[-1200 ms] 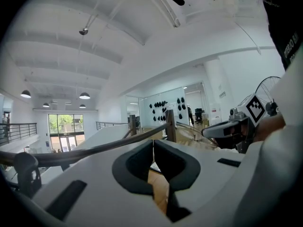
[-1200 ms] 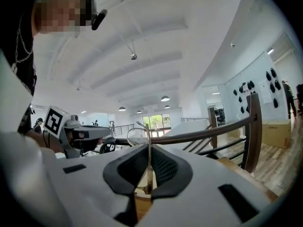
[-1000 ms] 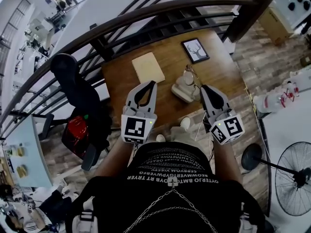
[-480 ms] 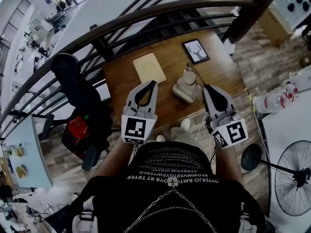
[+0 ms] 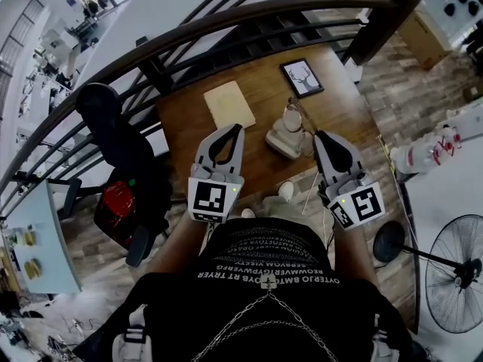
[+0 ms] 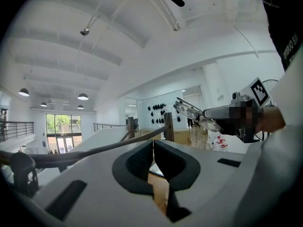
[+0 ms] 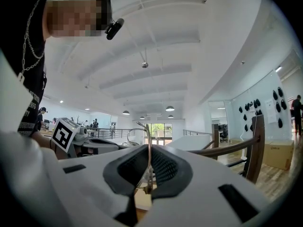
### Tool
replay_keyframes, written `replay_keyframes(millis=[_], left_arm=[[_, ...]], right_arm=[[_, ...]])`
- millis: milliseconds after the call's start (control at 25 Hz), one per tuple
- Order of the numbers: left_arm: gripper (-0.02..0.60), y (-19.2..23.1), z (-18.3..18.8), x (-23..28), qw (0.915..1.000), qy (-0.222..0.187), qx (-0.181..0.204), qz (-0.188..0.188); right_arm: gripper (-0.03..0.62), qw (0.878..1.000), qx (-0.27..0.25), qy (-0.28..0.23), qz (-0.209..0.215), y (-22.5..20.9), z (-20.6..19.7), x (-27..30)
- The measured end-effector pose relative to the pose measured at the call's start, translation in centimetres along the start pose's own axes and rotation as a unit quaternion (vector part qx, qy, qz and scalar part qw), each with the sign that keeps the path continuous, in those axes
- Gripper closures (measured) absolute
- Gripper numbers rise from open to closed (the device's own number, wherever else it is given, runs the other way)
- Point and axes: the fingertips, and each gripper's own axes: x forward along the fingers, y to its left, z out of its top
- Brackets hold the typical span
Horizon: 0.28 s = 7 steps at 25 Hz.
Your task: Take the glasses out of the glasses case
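Wooden table (image 5: pixel 189 123) stands on wood-plank floor (image 5: pixel 392 96). Dark curved railing (image 5: pixel 189 30) runs just behind table. Black office chair (image 5: pixel 113 138) at table's left. Standing fan (image 5: pixel 453 274) well to table's right, nr side. Cardboard box (image 5: pixel 426 36) beyond table's far-right corner. White ribbed ceiling (image 6: pixel 118 41) above table w/ pendant lamps (image 6: pixel 83 97). Tall windows (image 6: pixel 59 126) far past table, daylight + greenery outside.

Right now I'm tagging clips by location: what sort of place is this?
Probably a mezzanine in an open office or lab: a curved railing borders the wooden table, and pendant lamps hang overhead.
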Motion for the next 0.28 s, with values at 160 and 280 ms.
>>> replay_keyframes(millis=[160,280], left_arm=[[0.552,-0.1,0.1,0.6,1.0000,-0.002,0.000,-0.002],[0.552,-0.4,0.1,1.3,1.0000,-0.002,-0.001,-0.004]], right_arm=[[0.565,1.000,-0.001,0.000,0.002,-0.2,0.0,0.1],[0.565,1.000,-0.001,0.003,0.004,-0.7,-0.1,0.2]])
